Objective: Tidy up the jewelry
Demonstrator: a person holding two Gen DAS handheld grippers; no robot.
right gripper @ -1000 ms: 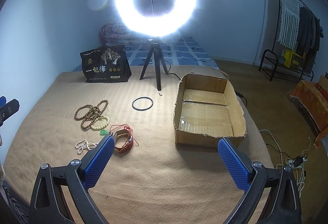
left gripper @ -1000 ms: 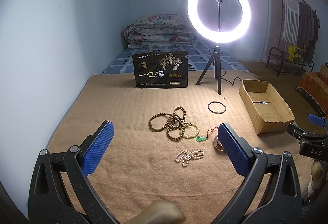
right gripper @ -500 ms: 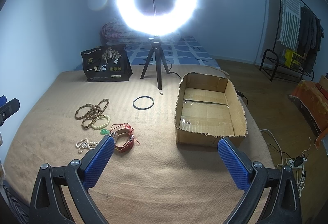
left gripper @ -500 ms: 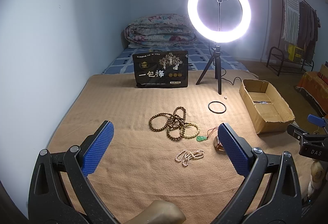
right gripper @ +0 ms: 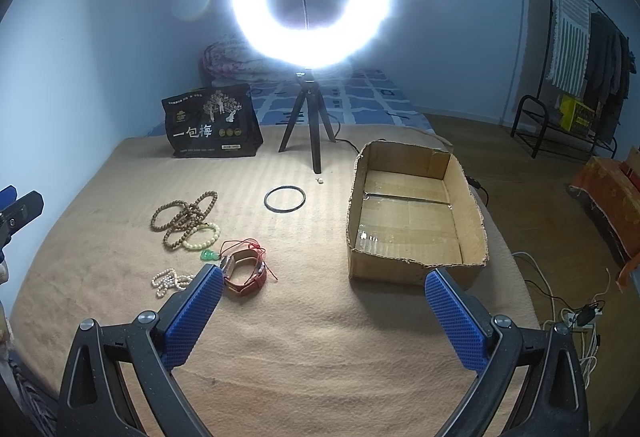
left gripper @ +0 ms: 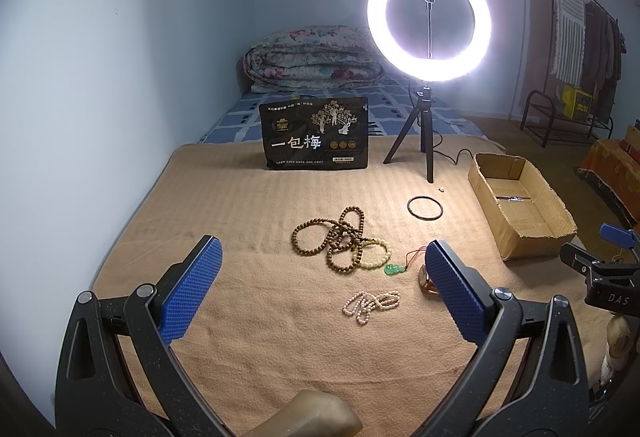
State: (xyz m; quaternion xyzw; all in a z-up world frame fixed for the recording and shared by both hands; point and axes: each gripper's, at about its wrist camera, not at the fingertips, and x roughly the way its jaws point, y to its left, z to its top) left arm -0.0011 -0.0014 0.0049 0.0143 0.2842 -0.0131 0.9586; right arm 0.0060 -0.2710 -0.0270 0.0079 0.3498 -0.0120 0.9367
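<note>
Both held wide open, nothing gripped: left gripper (left gripper: 320, 289) hovering over the near part of the tan blanket (left gripper: 240, 205), right gripper (right gripper: 324, 311) likewise.

Just past the left one, between its blue pads: white pearl strand (left gripper: 370, 305). Right beside the right-hand pad, half hidden: red-strap watch (right gripper: 245, 272), also just ahead of the right gripper's left pad. Slightly farther: green pendant (left gripper: 394, 269) on red cord, touching a pale bead bracelet (left gripper: 376, 254), tangled with brown wooden beads (left gripper: 332, 237).

Farther still, near mid-blanket: black bangle (left gripper: 425, 207). Off at the blanket's right edge, well apart from the jewelry: open cardboard box (right gripper: 416, 211), empty inside.

Toward the far edge: ring light (left gripper: 429, 19) on a tripod, black bag (left gripper: 314, 133) standing.
</note>
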